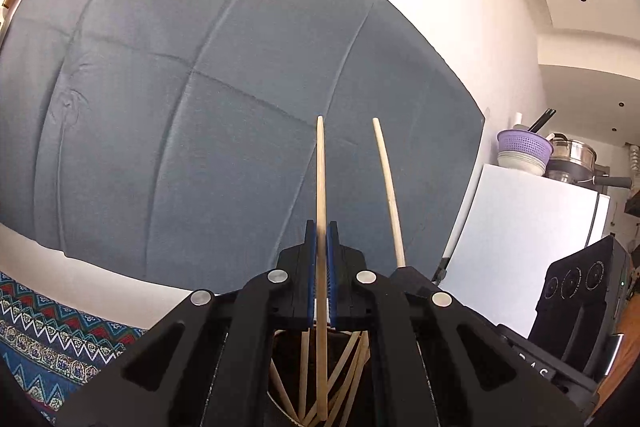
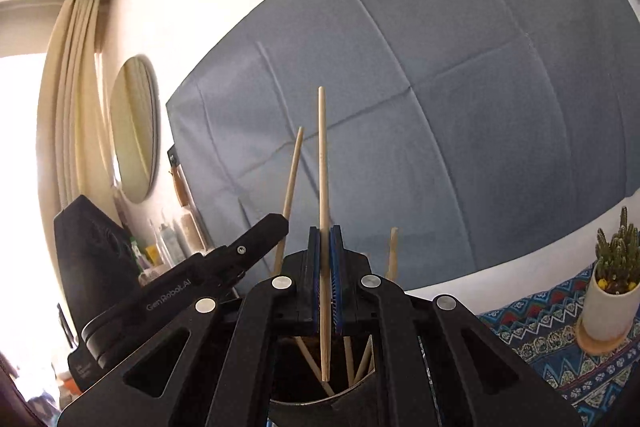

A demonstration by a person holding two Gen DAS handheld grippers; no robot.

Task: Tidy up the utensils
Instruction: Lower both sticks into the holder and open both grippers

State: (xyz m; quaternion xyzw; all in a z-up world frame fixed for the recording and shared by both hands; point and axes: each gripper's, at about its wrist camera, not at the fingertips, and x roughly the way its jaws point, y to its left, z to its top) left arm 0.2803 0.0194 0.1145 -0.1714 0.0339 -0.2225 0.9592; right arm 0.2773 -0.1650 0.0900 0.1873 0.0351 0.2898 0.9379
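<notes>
Left gripper held level, jaws pinching one upright chopstick between the blue pads. Lower end of that stick dipped into a round metal holder directly beneath the jaws, among several other chopsticks leaning at crossed angles inside. Right gripper likewise level, jaws clamped on a second chopstick, tip reaching down into the same holder. Each gripper seen just beside the other from the opposite wrist view, both close above the holder. Holder's place relative to the counter edges not visible. Potted cactus standing on a patterned cloth off to the right. Creased blue sheet hung on the wall behind.
</notes>
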